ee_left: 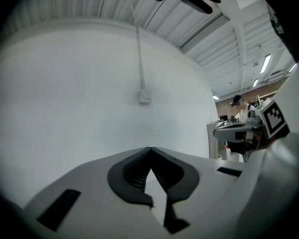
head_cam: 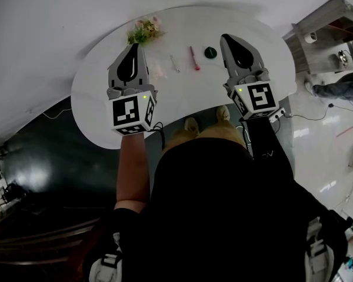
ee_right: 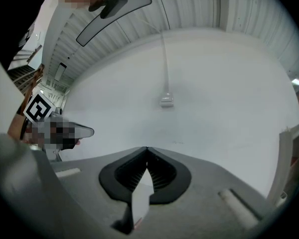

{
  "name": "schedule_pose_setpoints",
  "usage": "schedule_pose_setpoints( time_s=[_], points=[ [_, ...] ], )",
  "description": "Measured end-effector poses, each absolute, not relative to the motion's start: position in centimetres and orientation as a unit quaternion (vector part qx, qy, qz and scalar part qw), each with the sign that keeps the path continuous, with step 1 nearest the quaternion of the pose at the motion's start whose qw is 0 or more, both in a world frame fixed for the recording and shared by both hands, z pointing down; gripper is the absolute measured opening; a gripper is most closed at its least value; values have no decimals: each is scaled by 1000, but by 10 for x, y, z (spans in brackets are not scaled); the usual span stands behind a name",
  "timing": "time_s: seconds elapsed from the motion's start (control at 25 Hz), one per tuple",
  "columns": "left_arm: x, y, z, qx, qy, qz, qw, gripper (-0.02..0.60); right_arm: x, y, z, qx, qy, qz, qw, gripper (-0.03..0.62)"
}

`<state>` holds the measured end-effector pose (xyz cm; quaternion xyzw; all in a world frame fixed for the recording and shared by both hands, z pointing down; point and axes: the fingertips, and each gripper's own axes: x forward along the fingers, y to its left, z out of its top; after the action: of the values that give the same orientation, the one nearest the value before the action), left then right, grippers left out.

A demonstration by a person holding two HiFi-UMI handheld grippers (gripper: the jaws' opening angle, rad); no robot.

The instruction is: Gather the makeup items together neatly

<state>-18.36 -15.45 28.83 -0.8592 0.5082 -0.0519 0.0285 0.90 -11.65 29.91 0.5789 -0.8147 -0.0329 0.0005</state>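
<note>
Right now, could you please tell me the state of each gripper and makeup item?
left gripper: shut, empty.
right gripper: shut, empty.
pink stick: lying flat, untouched.
pale stick: lying flat, apart from the pink one.
dark round item: sitting alone, not gathered.

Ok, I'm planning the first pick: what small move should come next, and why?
Probably open the right gripper and tip it down toward the dark round item nearest it. It and the left gripper are shut, empty and pointing level at the wall, while the items lie scattered on the table.
</note>
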Motion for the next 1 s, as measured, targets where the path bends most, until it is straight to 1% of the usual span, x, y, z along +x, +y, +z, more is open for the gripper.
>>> schedule_pose_setpoints(
  time_s=[0.48,0.68,1.0],
  points=[
    [-188,-150,291,-869,492,-53,23,9,-4,-113,299,579,-815,-34,-2,5],
    [-191,-148,291,-868,493,-53,24,9,-12,-109,296,580,-813,-47,20,5],
    [-191,-141,294,-873,484,-50,15,9,-14,-104,300,582,-811,-51,26,5]
  ],
)
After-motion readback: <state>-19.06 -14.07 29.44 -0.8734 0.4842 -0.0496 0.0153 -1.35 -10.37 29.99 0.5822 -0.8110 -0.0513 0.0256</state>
